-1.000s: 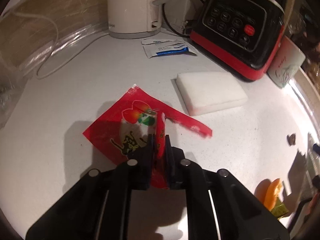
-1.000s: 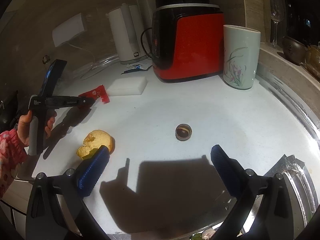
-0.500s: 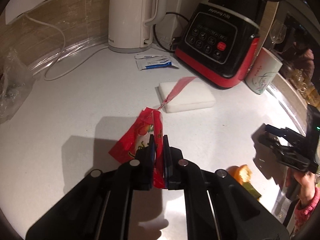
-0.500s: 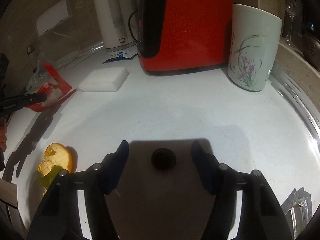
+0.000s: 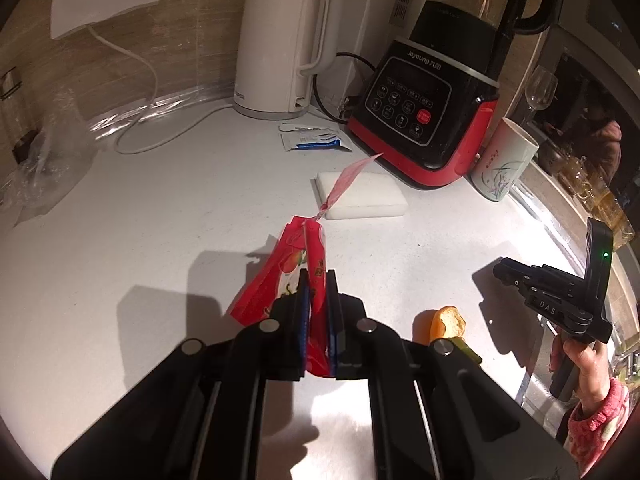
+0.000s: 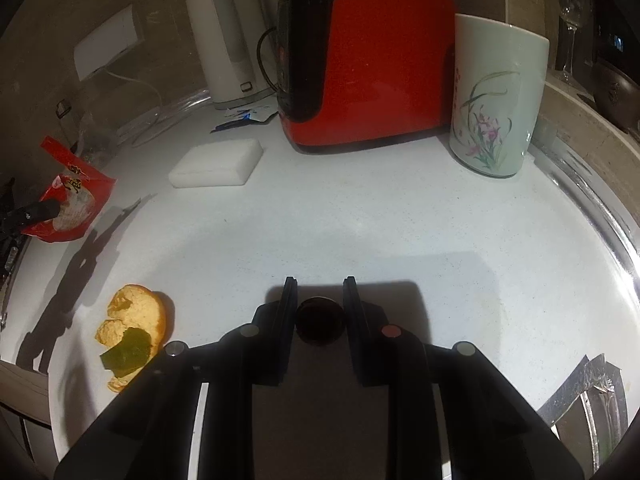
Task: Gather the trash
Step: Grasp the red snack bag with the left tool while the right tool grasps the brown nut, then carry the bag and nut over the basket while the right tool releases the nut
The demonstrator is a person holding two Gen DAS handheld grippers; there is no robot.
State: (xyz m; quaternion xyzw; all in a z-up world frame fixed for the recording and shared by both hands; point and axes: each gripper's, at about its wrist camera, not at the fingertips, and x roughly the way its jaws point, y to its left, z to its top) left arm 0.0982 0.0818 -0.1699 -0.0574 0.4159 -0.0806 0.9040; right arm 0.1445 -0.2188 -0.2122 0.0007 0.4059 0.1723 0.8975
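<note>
My left gripper (image 5: 316, 280) is shut on a red snack wrapper (image 5: 280, 276) and holds it lifted above the white counter (image 5: 160, 220); the wrapper also shows at the left of the right wrist view (image 6: 74, 200). My right gripper (image 6: 319, 292) is closed around a small dark round cap (image 6: 320, 322) on the counter, its fingers touching both sides. An orange peel with a green scrap (image 6: 130, 330) lies left of the right gripper, and shows in the left wrist view (image 5: 444, 322). A torn blue-and-white sachet (image 5: 312, 140) lies by the kettle.
A white sponge block (image 5: 362, 200), a white kettle (image 5: 280, 48), a red and black blender (image 5: 432, 112) and a flowered cup (image 6: 494, 96) stand at the back. A clear plastic bag (image 5: 44, 160) lies far left. The counter edge with foil tape (image 6: 580, 396) is at the right.
My left gripper lifted the red wrapper off the counter and pulled back. My right gripper came down over the dark cap and its fingers closed from wide open onto it.
</note>
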